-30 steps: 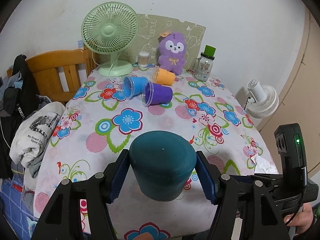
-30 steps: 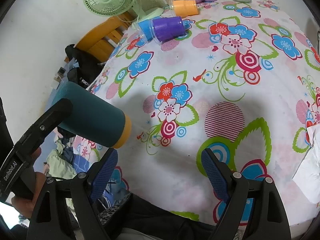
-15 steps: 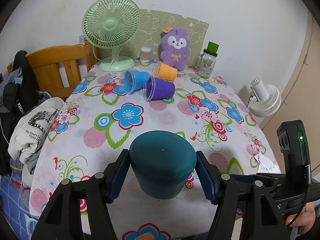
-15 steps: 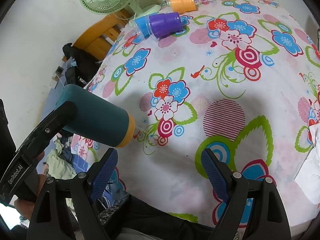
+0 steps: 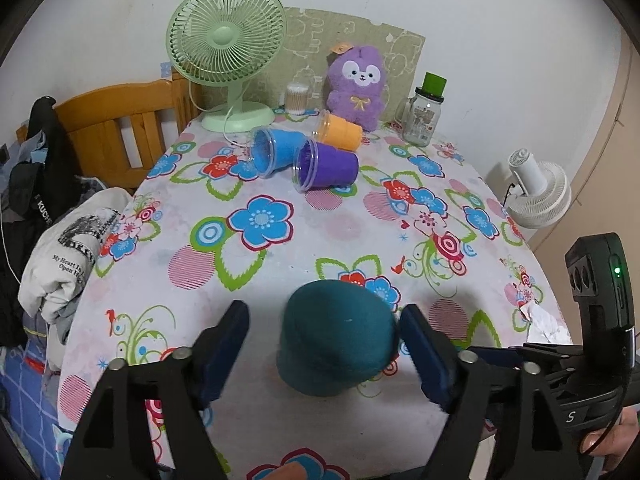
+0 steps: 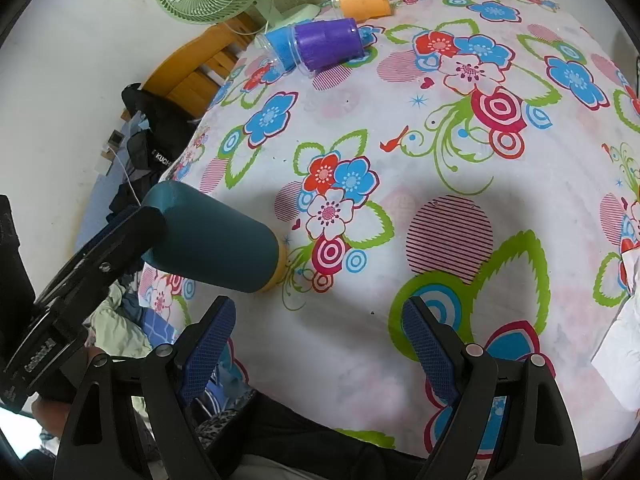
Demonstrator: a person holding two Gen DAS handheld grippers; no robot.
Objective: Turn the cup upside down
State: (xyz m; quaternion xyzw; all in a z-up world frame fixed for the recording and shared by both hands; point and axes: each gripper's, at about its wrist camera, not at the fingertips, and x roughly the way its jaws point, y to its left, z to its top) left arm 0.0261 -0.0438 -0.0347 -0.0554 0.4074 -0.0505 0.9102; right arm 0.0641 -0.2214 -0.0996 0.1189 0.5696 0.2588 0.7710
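Observation:
A dark teal cup with an orange rim stands upside down on the flowered tablecloth near the front edge. It also shows in the right wrist view, rim on the cloth. My left gripper is open around it: a gap shows at the left pad, and the right pad is close against the cup. My right gripper is open and empty over the cloth, to the right of the cup.
A blue cup, a purple cup and an orange cup lie on their sides at the back. Behind them stand a green fan, a purple plush toy and a glass jar. A wooden chair stands at the left.
The left gripper has lowered the teal cup onto the cloth and opened its jaws. The right gripper has stayed open in much the same place.

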